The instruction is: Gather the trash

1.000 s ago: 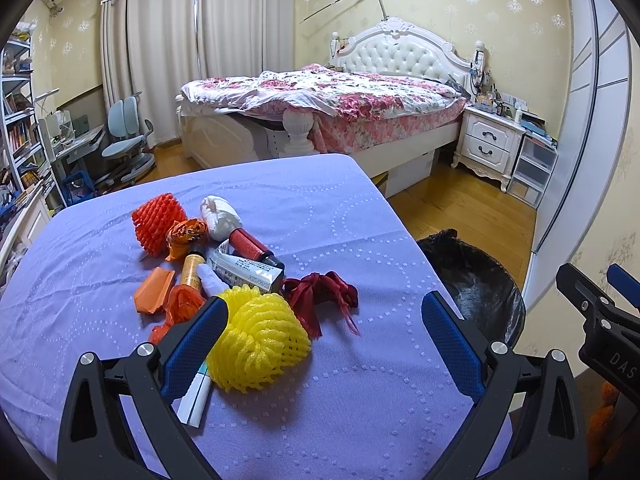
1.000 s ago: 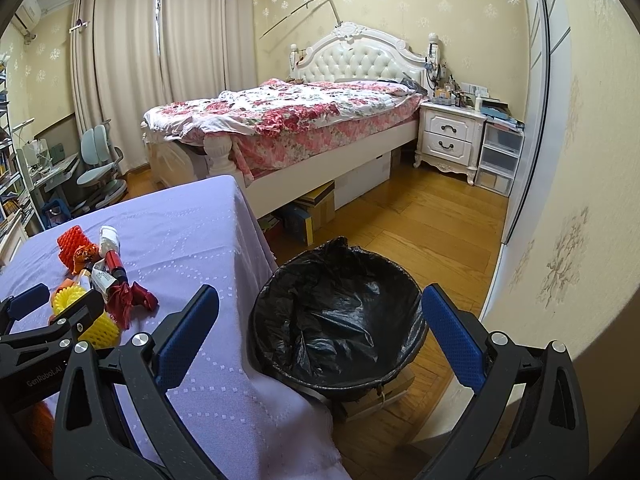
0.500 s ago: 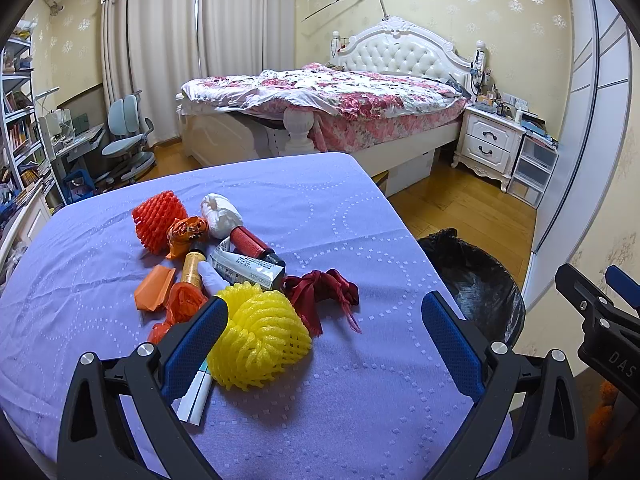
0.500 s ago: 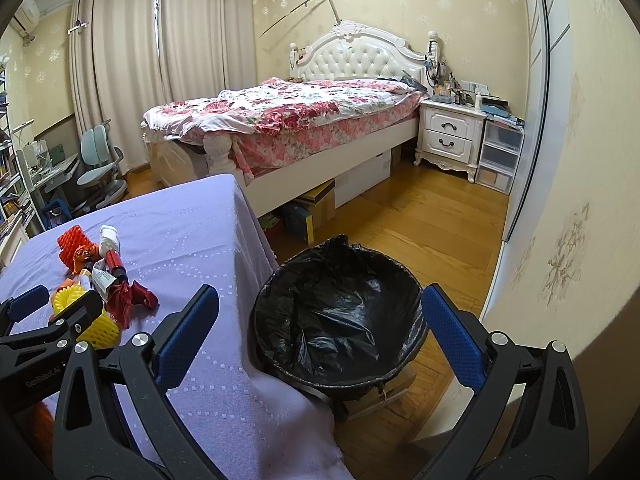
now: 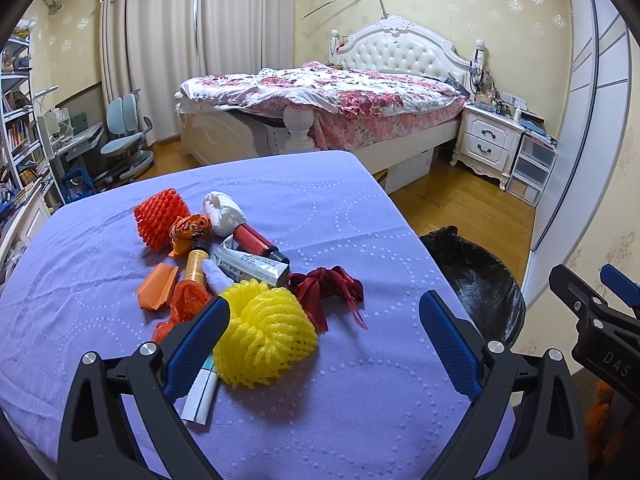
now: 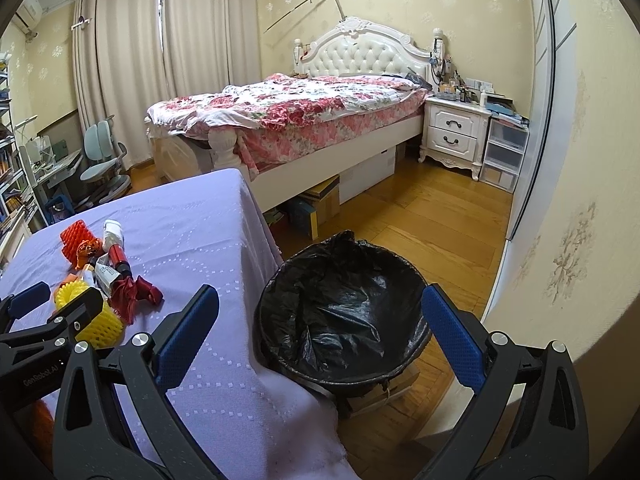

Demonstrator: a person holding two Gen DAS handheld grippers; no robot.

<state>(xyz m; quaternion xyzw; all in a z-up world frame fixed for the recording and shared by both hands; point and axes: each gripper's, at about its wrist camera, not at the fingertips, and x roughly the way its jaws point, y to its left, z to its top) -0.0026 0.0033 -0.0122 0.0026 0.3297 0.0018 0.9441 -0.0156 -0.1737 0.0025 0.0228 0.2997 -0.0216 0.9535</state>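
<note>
**Both grippers spread wide, trash heaped on the table, bin waiting beside it**

While the left gripper (image 5: 324, 320) hangs above the near part of the purple tablecloth (image 5: 360, 216), its blue-padded jaws stand wide apart and hold nothing. Its left finger (image 5: 196, 344) overlaps the near-left side of the yellow foam fruit net (image 5: 266, 334) in this view; whether they touch cannot be told. The net lies at the front of a small heap of trash. Beside it on the right is a dark red ribbon (image 5: 332, 286). Behind it lie a white tube with print (image 5: 252, 266), a red bottle with a black cap (image 5: 256, 240), a crumpled white wad (image 5: 222, 212), an orange foam net (image 5: 160, 218), a crumpled orange wrapper (image 5: 190, 230) and a folded orange piece (image 5: 156, 286). A white carton stick (image 5: 200, 396) pokes out under the finger toward the camera.

The right gripper (image 6: 320, 328) hovers off the table's right edge, its jaws also wide and empty, framing a bin lined with a black bag (image 6: 344, 312). The bin stands on the wooden floor (image 6: 440, 216), just beside the hanging cloth.
</note>
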